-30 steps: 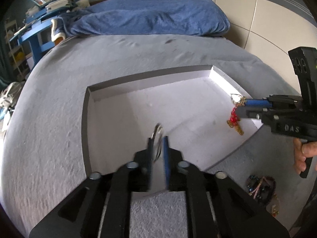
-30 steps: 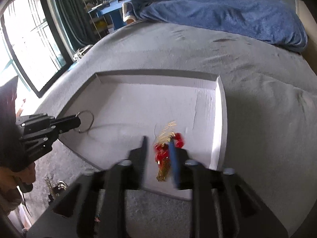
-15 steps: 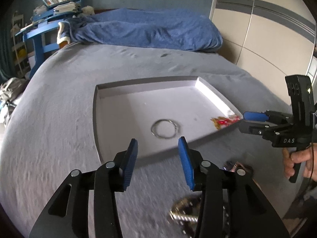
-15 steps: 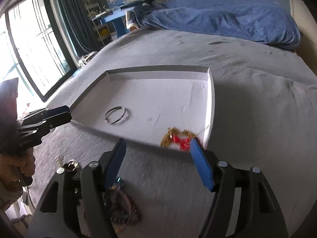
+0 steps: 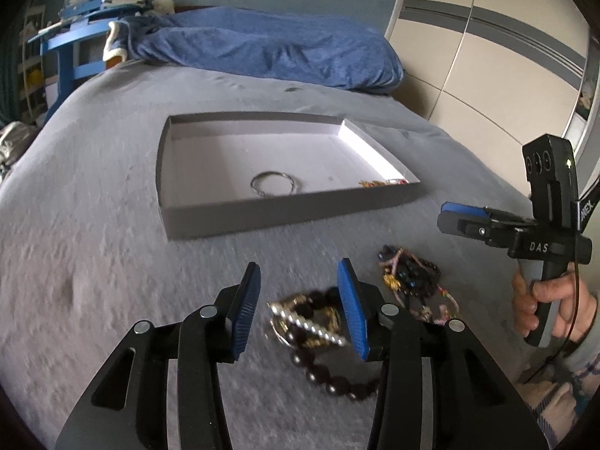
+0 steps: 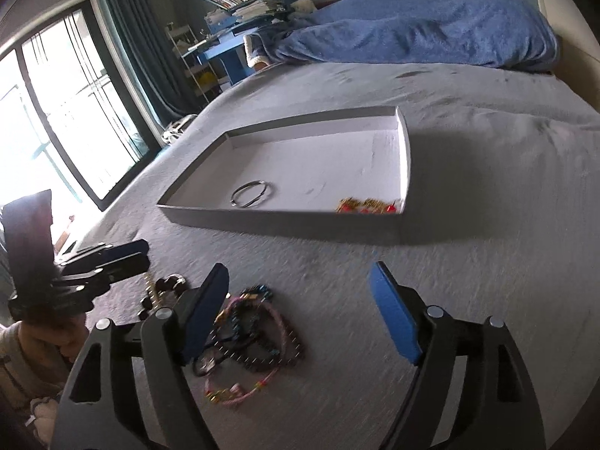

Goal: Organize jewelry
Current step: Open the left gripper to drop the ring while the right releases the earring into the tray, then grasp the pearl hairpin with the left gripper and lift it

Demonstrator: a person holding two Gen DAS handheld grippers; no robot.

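Daylight from window (image 6: 63, 120) at left of right wrist view, panes blown out white. Room otherwise dim, bluish. Bright strip on tray (image 5: 371, 150) inner right wall. Motion blur smears bed (image 5: 93, 225) cover and foreground jewelry. Fisheye bending, dark vignette corners.

Left gripper (image 5: 298, 302) low centre of its view, jaws apart, empty; right gripper (image 6: 300, 300) just opened wider, empty, hand (image 5: 543, 300) gripping handle at right edge
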